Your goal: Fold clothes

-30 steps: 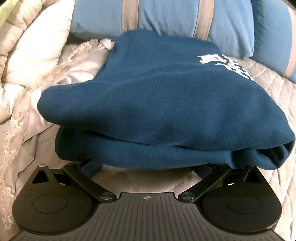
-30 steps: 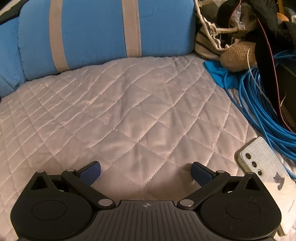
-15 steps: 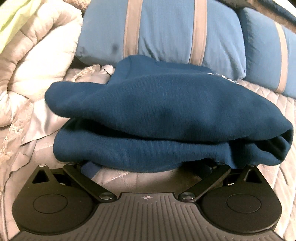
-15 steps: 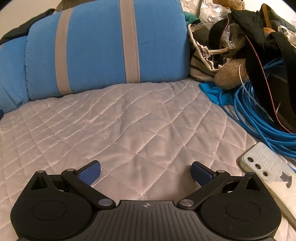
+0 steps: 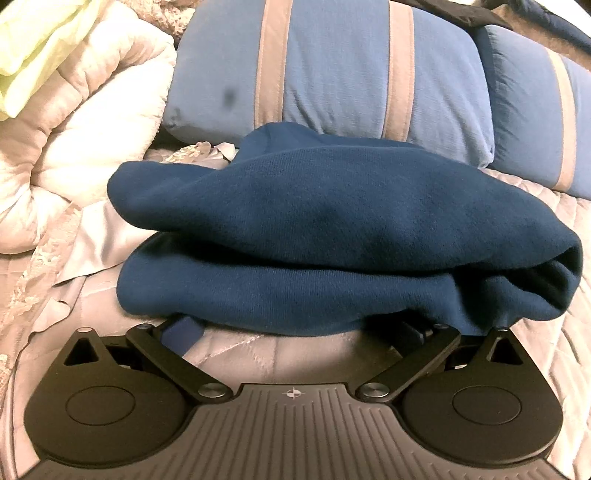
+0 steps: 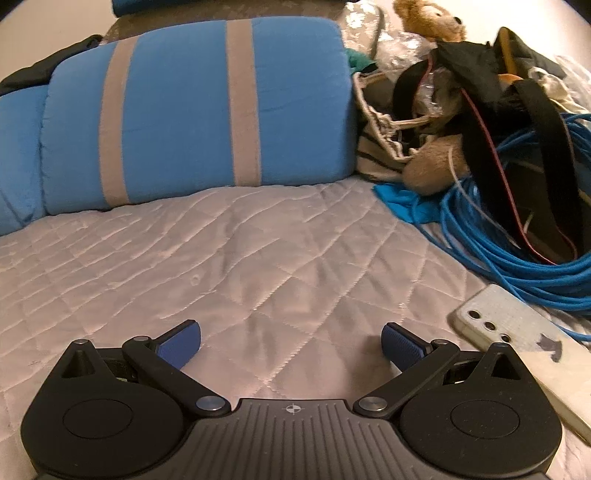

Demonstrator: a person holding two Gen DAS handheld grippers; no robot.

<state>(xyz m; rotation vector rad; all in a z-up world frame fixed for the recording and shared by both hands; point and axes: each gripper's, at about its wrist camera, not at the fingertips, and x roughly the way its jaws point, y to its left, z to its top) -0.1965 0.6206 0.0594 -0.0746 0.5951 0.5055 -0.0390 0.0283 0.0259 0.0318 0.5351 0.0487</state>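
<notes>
while folded navy sweatshirt [image 5: 332, 229] hides left gripper [image 5: 295, 328] fingertips | spread wide, grip unclear | right gripper [image 6: 291, 343] wide, empty

This is a bedroom in a home. A bed [image 6: 258, 258] with a quilted cover carries blue pillows [image 6: 192, 110] with grey stripes and a bunched-up white duvet [image 5: 92, 122]. Lived-in clutter lies at its side: a teddy bear [image 6: 428, 18], bags [image 6: 384, 122], a coiled blue cable [image 6: 517, 258] and a phone [image 6: 517, 332].
</notes>
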